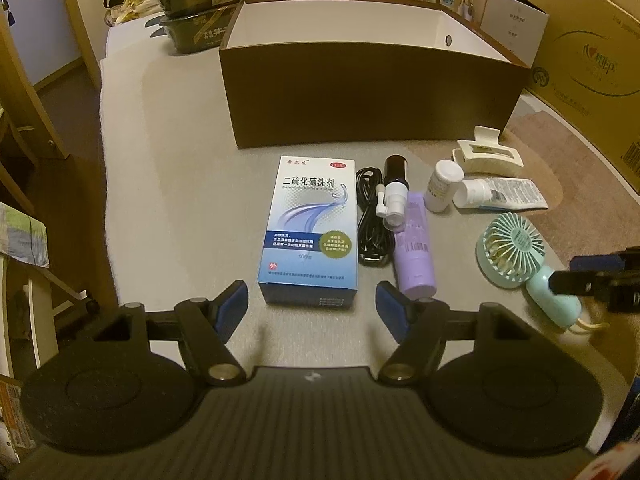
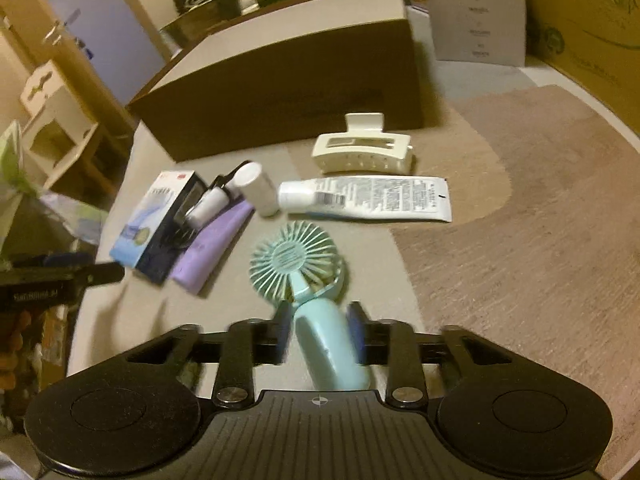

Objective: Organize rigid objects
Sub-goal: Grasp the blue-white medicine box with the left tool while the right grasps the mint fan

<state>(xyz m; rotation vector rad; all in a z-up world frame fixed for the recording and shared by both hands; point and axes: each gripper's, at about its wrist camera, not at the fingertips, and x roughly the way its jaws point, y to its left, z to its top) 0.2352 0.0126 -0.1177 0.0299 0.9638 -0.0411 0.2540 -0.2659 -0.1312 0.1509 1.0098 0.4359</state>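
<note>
The mint-green handheld fan (image 2: 298, 264) lies flat on the grey surface (image 1: 180, 184), its round ribbed head pointing toward the large brown box (image 1: 372, 92) and its smooth, rounded handle pointing away from it. Pale yellow blades show through the grille, and a thin cream cord trails from the handle's end in the left wrist view.

The right gripper (image 2: 320, 336) straddles that handle with its jaws partly open. The blue pads sit close on either side of the handle; the picture is blurred here, and a narrow gap seems to show on each side, so it does not appear to be clamped.

The left gripper (image 1: 312, 304) stands wide open and holds nothing. It hovers at the end of the blue and white medicine carton (image 1: 310, 228) that lies farthest from the brown box, with its pads apart from the carton.

Between the carton and the fan, on the near side of the brown box, lie a coiled black cable (image 1: 370, 216), a small spray bottle (image 1: 394, 190) with a black body and white nozzle, and a lilac bottle (image 1: 414, 248). Closer to the box are a little white bottle (image 1: 442, 186), a white squeeze tube (image 1: 502, 194) and a cream hair claw (image 1: 486, 152) just beside the box's front wall.
</note>
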